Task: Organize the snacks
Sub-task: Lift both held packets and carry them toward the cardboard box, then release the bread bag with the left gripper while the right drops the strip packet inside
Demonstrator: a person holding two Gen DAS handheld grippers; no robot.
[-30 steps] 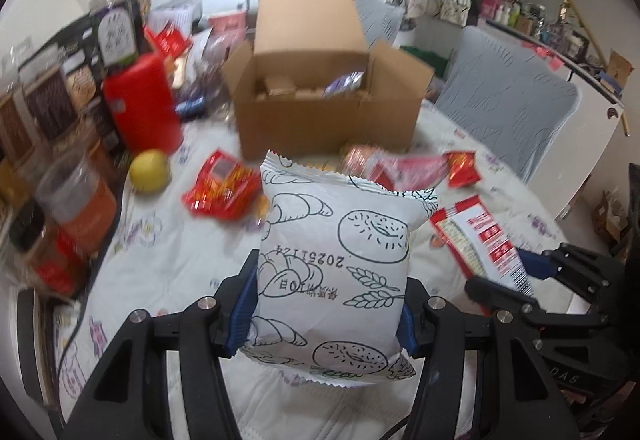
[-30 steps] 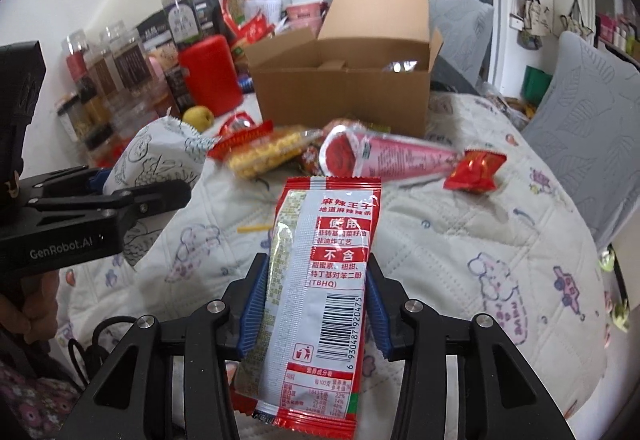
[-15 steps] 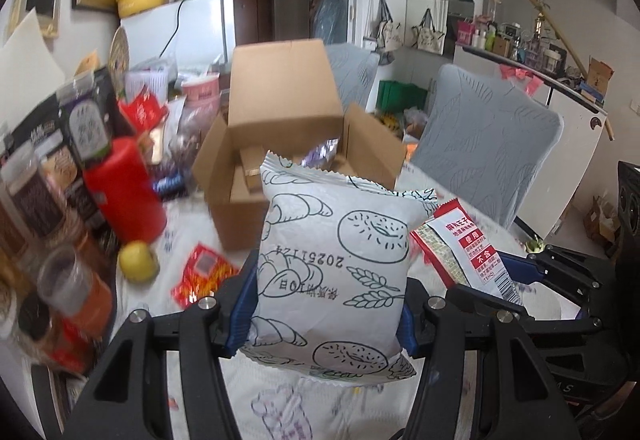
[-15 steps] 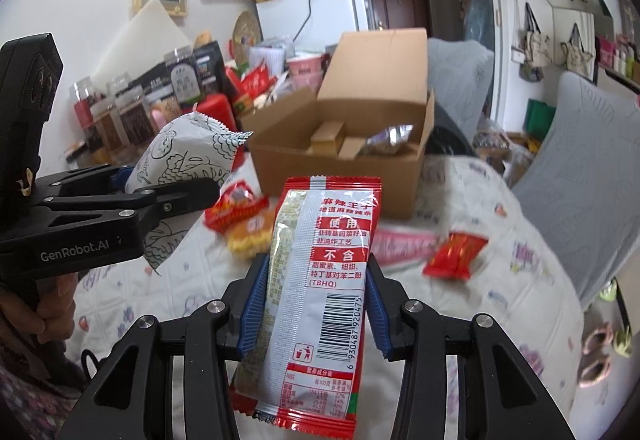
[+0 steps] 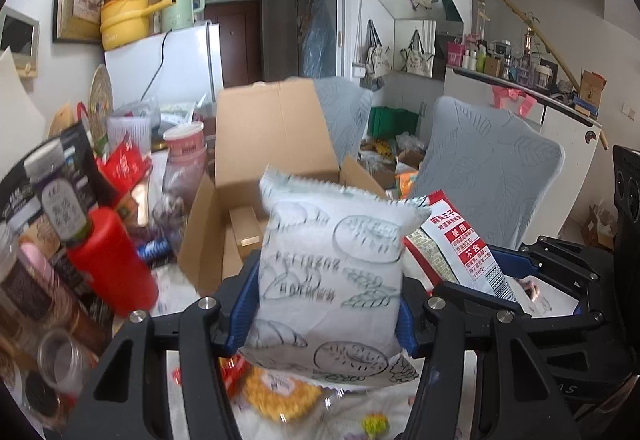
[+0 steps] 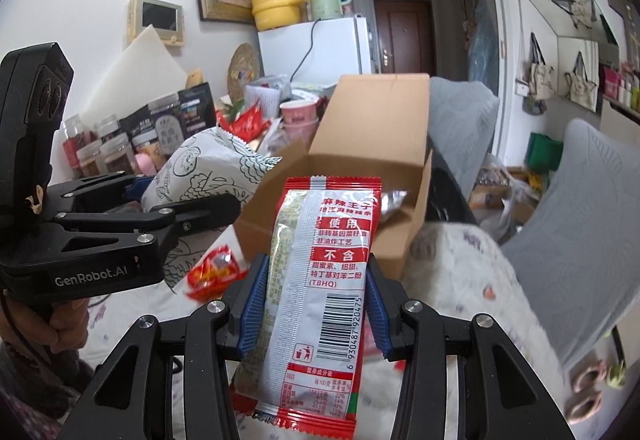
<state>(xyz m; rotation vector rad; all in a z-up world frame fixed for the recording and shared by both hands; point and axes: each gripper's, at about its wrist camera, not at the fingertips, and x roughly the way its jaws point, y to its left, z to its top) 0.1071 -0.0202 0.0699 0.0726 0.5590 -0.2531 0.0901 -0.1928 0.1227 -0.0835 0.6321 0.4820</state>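
My left gripper [image 5: 324, 304] is shut on a white bread packet [image 5: 332, 268] printed with pastry drawings, held up in the air. My right gripper [image 6: 314, 304] is shut on a red and white spicy snack packet [image 6: 324, 280] with a barcode. Both packets hang just in front of the open cardboard box [image 5: 248, 196], whose back flap stands up; a small carton and a silvery wrapper [image 6: 390, 200] lie inside. In the right wrist view the left gripper [image 6: 188, 204] with the bread packet [image 6: 200, 168] is at the left. The right gripper's packet [image 5: 456, 240] shows right of the bread packet.
A red canister [image 5: 108, 260], jars [image 5: 28, 280] and dark packets crowd the table's left side. Loose red and yellow snacks [image 6: 212, 272] lie on the quilted tablecloth [image 6: 460, 280]. Grey chairs [image 5: 492, 176] stand right of the table; a white fridge [image 5: 168, 64] is behind.
Both grippers have risen and moved toward the cardboard box, carrying their packets; the box now looms closer and the table surface has dropped out of sight below.
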